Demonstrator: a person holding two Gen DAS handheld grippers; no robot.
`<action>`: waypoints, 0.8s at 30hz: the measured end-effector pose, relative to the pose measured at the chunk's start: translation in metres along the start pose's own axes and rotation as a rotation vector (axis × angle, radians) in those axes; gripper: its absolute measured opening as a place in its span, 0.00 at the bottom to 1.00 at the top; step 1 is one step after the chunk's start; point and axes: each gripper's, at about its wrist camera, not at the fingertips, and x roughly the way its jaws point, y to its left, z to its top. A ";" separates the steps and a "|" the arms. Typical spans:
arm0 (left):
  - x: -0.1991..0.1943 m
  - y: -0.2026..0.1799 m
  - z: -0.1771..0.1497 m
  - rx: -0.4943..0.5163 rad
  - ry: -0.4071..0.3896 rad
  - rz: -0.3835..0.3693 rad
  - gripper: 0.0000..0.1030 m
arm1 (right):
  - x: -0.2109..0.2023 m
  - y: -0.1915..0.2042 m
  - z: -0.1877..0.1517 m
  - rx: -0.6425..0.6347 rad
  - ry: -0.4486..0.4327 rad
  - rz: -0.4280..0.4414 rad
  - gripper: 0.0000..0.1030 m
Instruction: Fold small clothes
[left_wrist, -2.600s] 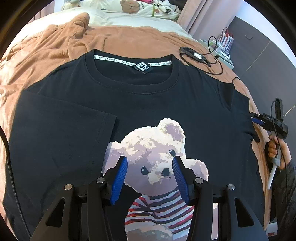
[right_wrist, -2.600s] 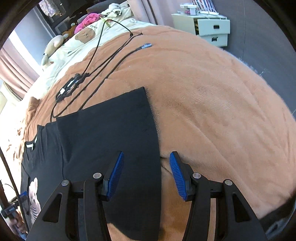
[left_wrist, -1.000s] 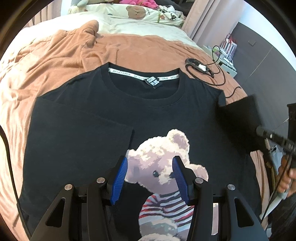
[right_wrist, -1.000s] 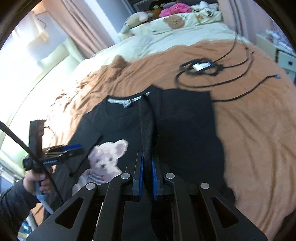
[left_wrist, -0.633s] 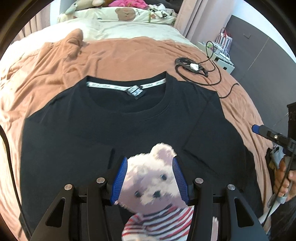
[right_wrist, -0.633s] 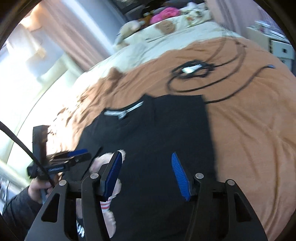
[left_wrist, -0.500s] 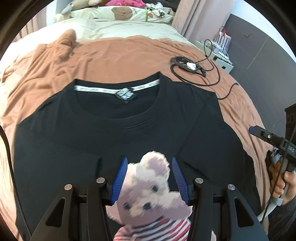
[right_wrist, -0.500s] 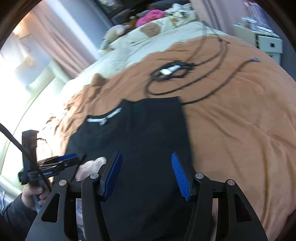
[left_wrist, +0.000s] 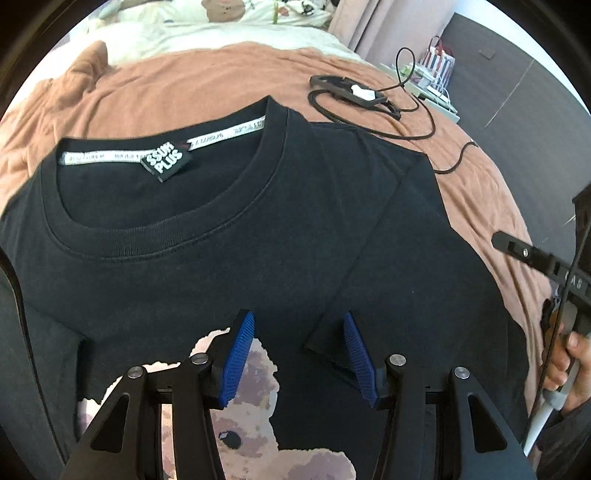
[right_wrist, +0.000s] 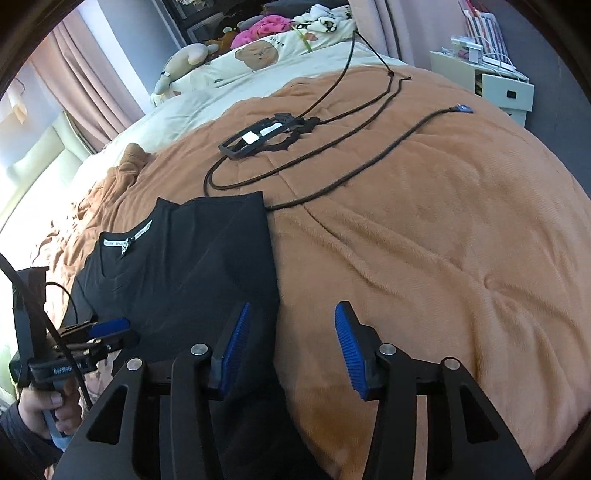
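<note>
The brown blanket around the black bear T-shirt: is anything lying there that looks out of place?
Yes: a black cable with a small black frame sprawls over the brown blanket, one strand touching the black bear T-shirt.

A soft brown fuzzy blanket (right_wrist: 424, 236) covers the bed. Long black cables (right_wrist: 332, 147) lie on it. A cream pillow with a bear picture (right_wrist: 258, 55) sits far back, near a white drawer box (right_wrist: 495, 88).

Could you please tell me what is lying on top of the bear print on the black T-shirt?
On the T-shirt, the folded-in sleeve lies beside the bear print, apparently not over it. The left gripper hides much of the print, so any overlap cannot be told.
</note>
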 end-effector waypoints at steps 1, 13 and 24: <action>0.000 0.000 0.000 0.006 0.002 0.005 0.17 | 0.003 0.003 0.004 -0.008 0.003 -0.001 0.44; -0.028 0.006 0.020 0.038 -0.033 0.021 0.00 | 0.051 0.025 0.040 -0.055 0.045 -0.026 0.44; -0.005 0.009 0.007 -0.015 0.063 -0.049 0.37 | 0.064 0.016 0.034 -0.010 0.063 -0.014 0.44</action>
